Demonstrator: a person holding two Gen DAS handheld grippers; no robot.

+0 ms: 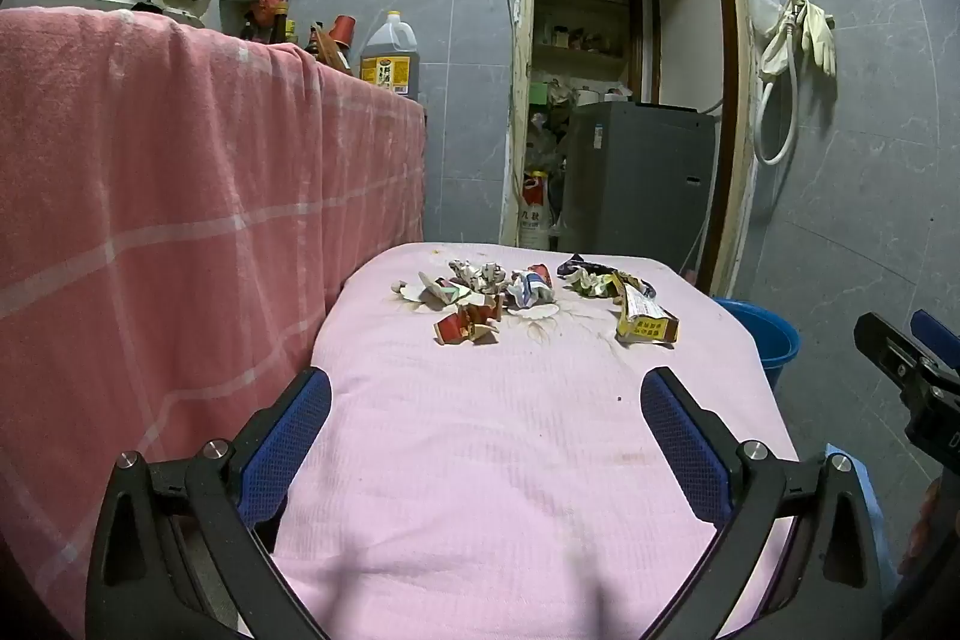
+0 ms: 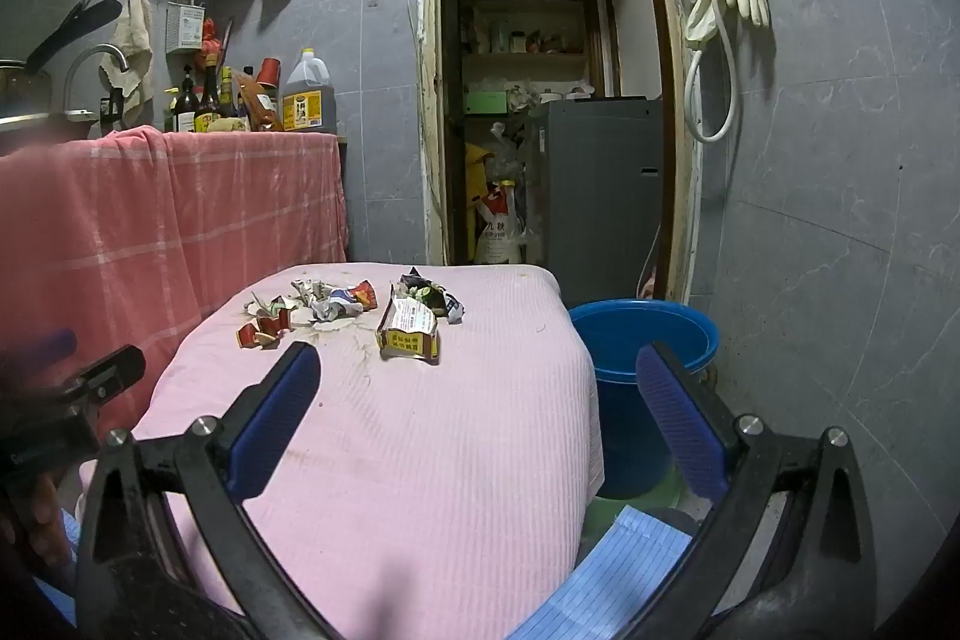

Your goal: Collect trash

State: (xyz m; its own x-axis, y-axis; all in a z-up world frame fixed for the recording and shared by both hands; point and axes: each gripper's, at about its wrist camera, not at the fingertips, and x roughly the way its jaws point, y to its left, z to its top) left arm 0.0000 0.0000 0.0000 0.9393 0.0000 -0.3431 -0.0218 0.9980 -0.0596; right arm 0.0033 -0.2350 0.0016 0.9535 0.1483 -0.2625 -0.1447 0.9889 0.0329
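Several crumpled wrappers and paper scraps point(image 1: 498, 289) lie at the far end of a pink-covered table point(image 1: 510, 460). A yellow flattened carton point(image 1: 645, 319) lies at the right of the pile; it also shows in the right wrist view point(image 2: 411, 331), beside red scraps point(image 2: 261, 331). A blue bucket point(image 2: 645, 334) stands on the floor to the right of the table; it also shows in the left wrist view point(image 1: 765, 334). My left gripper point(image 1: 486, 400) is open and empty over the near half of the table. My right gripper point(image 2: 480, 382) is open and empty near the table's right edge.
A counter draped in a pink checked cloth point(image 1: 180, 196) stands to the left, with bottles and an oil jug point(image 2: 309, 97) on top. A doorway point(image 2: 540, 100) behind holds a grey appliance point(image 2: 600, 178). A blue lined sheet point(image 2: 624, 562) lies on the floor.
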